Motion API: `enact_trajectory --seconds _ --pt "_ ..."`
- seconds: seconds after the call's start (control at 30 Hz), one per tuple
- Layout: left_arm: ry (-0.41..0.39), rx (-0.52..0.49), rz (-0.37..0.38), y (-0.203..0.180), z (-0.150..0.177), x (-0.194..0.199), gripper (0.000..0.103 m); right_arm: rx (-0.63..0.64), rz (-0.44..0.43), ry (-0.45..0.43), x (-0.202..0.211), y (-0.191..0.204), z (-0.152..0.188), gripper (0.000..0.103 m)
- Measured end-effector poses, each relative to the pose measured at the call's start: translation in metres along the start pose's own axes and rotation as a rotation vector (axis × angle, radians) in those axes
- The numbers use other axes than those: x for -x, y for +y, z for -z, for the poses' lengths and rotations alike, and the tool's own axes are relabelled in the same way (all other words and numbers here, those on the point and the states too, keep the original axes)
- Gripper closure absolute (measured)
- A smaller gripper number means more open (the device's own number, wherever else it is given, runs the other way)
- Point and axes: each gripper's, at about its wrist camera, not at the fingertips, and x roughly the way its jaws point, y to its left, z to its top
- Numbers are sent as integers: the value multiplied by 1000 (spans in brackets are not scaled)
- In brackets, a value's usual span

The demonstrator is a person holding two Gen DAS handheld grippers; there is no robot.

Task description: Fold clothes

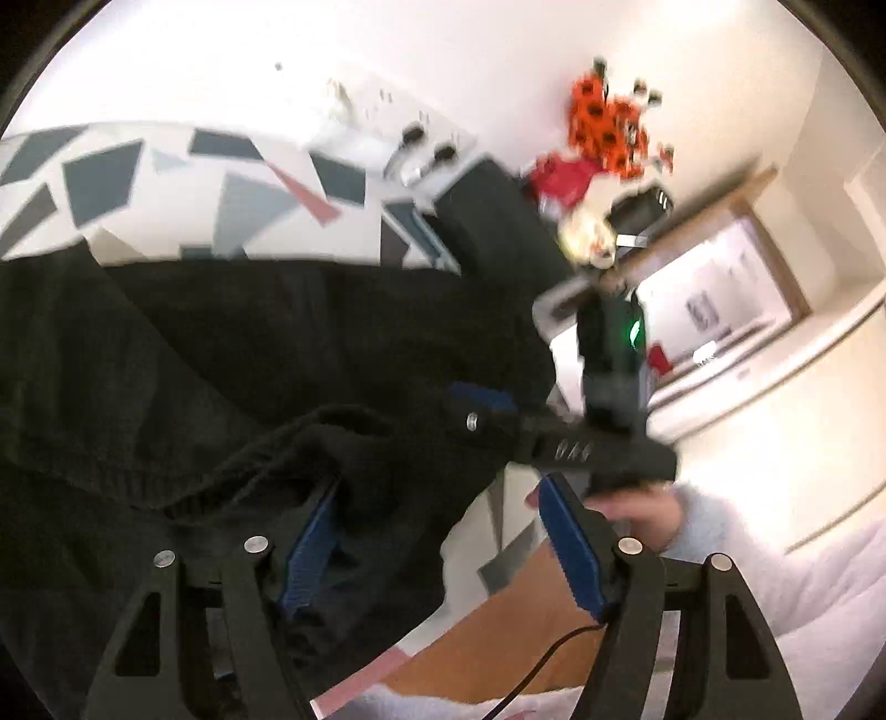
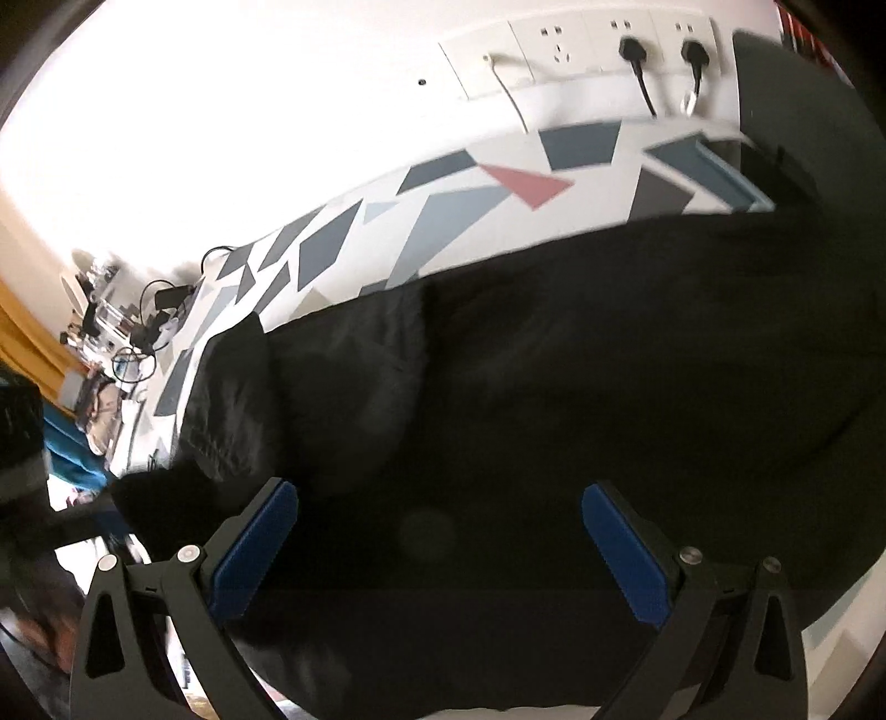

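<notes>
1. Between the blue ribbed pads of the left gripper [image 1: 437, 545] a bunched fold of the black garment [image 1: 232, 354] hangs, covering the left pad in part; the jaws stand wide apart, and whether the cloth is caught on that pad or only draped over it cannot be told.
2. Just beyond, in the left wrist view, the right gripper [image 1: 498, 415] shows blurred, its blue pad edge buried in the dark cloth; a hand [image 1: 637, 512] in a pale sleeve holds its handle, and a green light glows on the black body above.
3. From the right wrist view the right gripper [image 2: 440, 545] has its jaws spread wide over the garment, nothing pinched between the smooth blue pads.
4. The garment is soft, matte and heavy-looking, with a knit rib along one rolled edge; its folds are nearly lost in the black, and its near end is cut off by the frame.
5. It lies spread on a white sheet [image 2: 443, 221] printed with grey, slate-blue and pink angular shapes; this surface's edges are out of view.
6. Farther off, a white wall carries a row of sockets [image 2: 587, 50] with black plugs.
7. At the far right of the left wrist view an orange and red object [image 1: 603, 119] is too blurred to name.
</notes>
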Motion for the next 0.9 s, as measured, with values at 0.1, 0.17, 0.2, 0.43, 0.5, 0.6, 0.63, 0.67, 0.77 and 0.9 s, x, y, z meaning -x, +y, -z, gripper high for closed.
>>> enact_trajectory --seconds 0.1,0.17,0.2,0.43,0.5,0.6,0.63,0.67,0.77,0.9 --pt "94 6 -19 2 3 -25 33 -74 9 -3 -1 -3 2 0" --pt "44 -14 -18 -2 1 -11 33 -119 37 -22 3 -7 5 0" --pt "11 -28 -19 -4 0 -1 33 -122 65 -32 6 -7 6 0" --pt "-247 37 -114 27 -11 96 33 -64 66 -23 13 11 24 0" --pt "-253 100 -189 54 -2 115 33 12 67 -12 11 28 31 0" --pt "-207 181 -279 89 19 122 33 126 74 18 4 52 42 4" --pt "-187 202 -292 98 27 121 33 151 88 36 0 57 46 6" --pt "-165 215 -300 104 35 120 33 155 101 51 -4 58 49 9" --pt "-102 230 -329 115 54 115 33 91 113 69 -7 51 55 13" --pt "-80 225 -326 117 67 116 33 -11 87 22 9 40 54 13"
